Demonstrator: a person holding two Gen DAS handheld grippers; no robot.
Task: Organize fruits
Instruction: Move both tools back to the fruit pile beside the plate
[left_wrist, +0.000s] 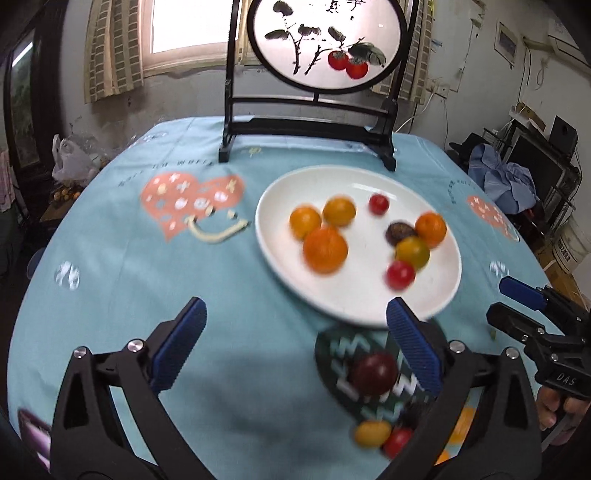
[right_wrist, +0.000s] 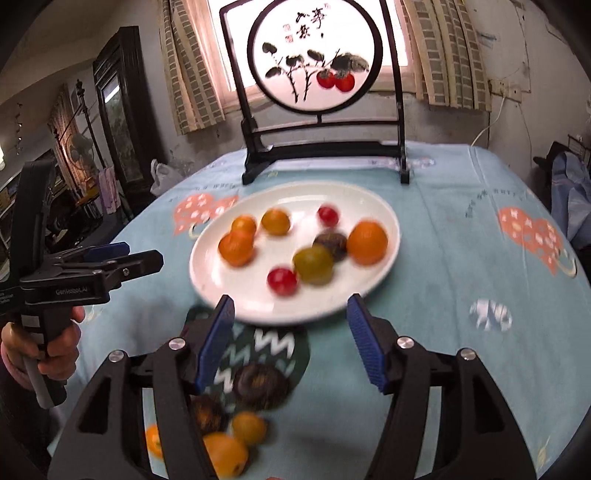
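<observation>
A white plate (left_wrist: 354, 299) (right_wrist: 255, 299) holds several fruits: oranges (left_wrist: 325, 249) (right_wrist: 367, 242), red cherry tomatoes (left_wrist: 400, 274) (right_wrist: 282, 281), a greenish fruit and a dark one. Nearer the cameras, a dark green zigzag plate (left_wrist: 332, 347) (right_wrist: 273, 343) carries a dark red plum (left_wrist: 373, 373), dark fruits (right_wrist: 258, 384) and small yellow, orange and red ones. My left gripper (left_wrist: 299, 332) (right_wrist: 140, 254) hangs wide open over the tablecloth, left of the dark plate, holding nothing. My right gripper (right_wrist: 291, 328) (left_wrist: 506, 304) is open above the dark plate, empty too.
A round painted screen on a black stand (left_wrist: 314, 125) (right_wrist: 325, 147) stands on the table behind the white plate. A light blue cloth (left_wrist: 147, 266) covers the round table. A hand (right_wrist: 55, 350) holds the left gripper's handle. Furniture and clutter line the walls.
</observation>
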